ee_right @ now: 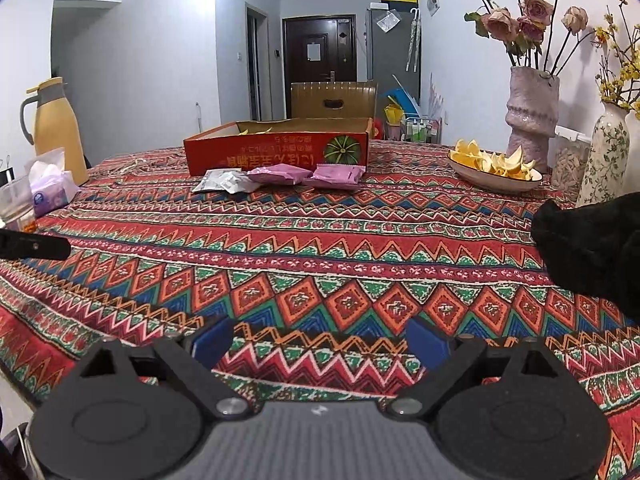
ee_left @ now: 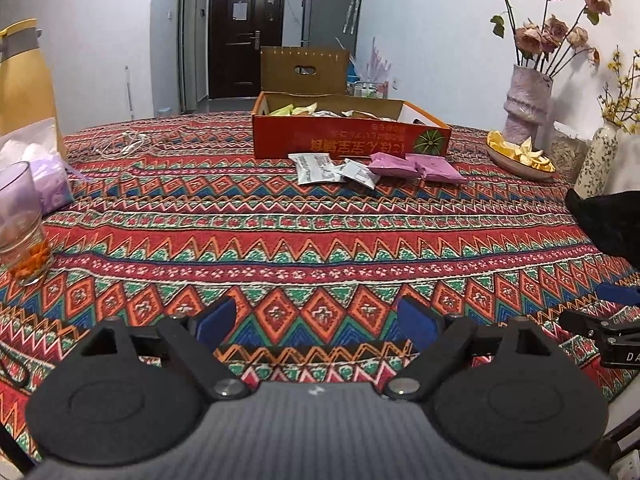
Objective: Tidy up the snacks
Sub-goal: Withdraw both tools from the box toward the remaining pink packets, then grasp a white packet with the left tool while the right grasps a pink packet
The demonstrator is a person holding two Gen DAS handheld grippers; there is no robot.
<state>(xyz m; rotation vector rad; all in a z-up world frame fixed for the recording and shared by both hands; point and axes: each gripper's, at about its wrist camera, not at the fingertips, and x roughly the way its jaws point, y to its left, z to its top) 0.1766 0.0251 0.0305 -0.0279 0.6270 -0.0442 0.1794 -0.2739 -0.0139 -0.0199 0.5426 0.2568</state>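
Note:
A red open cardboard box (ee_left: 344, 140) (ee_right: 276, 150) holding several snack packets stands far across the patterned tablecloth. In front of it lie two pink packets (ee_left: 416, 166) (ee_right: 304, 176) and two white packets (ee_left: 328, 168) (ee_right: 226, 181). My left gripper (ee_left: 320, 322) is open and empty, low over the near tablecloth. My right gripper (ee_right: 322, 342) is open and empty, also near the front edge. Part of the right gripper shows at the right edge of the left wrist view (ee_left: 612, 332). Both are far from the packets.
A bowl of orange peels (ee_left: 520, 156) (ee_right: 494, 168), vases with flowers (ee_left: 528, 96) (ee_right: 532, 116) and a black cloth (ee_right: 592, 248) are on the right. A glass (ee_left: 22, 224), a tissue pack (ee_right: 50, 188) and a yellow thermos (ee_right: 58, 128) are on the left.

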